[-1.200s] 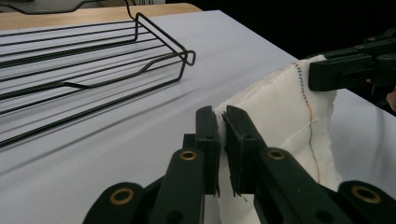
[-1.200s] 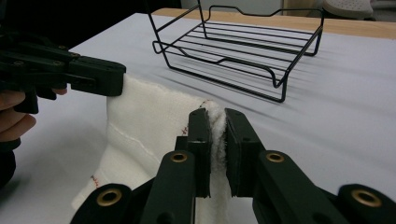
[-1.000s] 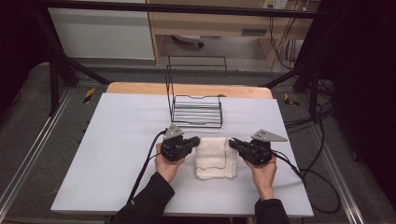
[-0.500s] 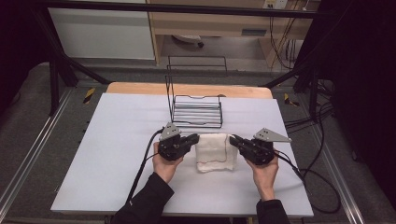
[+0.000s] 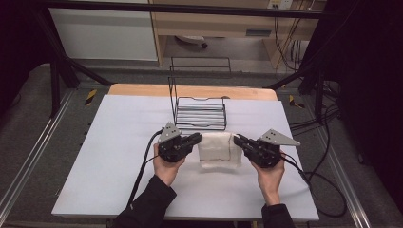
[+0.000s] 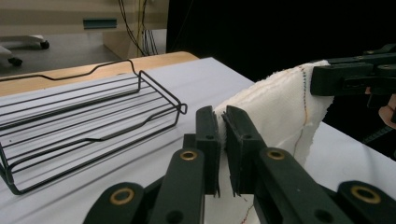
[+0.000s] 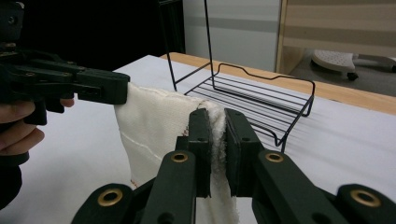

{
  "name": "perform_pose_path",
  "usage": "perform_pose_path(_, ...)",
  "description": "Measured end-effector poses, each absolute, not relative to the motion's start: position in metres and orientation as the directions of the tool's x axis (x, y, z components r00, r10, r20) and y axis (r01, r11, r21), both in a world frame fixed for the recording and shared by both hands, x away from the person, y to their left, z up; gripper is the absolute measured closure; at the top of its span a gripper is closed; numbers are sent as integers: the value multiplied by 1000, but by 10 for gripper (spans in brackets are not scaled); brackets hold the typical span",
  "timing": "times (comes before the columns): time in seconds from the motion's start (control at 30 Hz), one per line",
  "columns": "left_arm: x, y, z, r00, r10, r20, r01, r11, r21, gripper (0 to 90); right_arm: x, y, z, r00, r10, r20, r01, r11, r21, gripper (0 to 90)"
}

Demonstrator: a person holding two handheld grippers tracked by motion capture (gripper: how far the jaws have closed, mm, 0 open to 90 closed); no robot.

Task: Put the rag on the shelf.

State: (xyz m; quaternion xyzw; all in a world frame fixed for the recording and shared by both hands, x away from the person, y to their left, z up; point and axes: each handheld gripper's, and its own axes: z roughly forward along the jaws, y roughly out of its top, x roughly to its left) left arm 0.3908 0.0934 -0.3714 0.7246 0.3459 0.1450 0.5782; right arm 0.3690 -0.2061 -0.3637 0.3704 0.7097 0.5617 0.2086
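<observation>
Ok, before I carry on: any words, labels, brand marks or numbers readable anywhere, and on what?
None readable. The white cloth, held at either end by the left gripper and the right gripper, shows coloured stitching and no print. The wire rack is bare. The small blue-green plate on the wooden furniture behind the table is too blurred to read.

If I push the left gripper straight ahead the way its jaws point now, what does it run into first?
Probably the right gripper. The left gripper, shut on one top corner of the white cloth, points across the cloth at it, and it pinches the opposite corner. The wire rack sits off to the side.
</observation>
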Motion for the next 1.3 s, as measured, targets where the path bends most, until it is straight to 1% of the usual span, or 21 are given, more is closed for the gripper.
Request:
perform_pose_path(0.47, 386, 103, -353, 718, 675, -171, 282, -58, 958, 838, 365, -198, -349, -645, 760, 86, 226, 82, 971, 821)
perform_pose_path(1.03, 384, 118, -326, 707, 693, -143, 220, -22, 975, 839, 366, -183, -328, -650, 756, 80, 168, 39, 985, 822)
perform_pose_path(1.3, 386, 125, -316, 698, 701, -145, 203, 0, 979, 840, 370, -174, -315, -651, 755, 70, 141, 30, 990, 823)
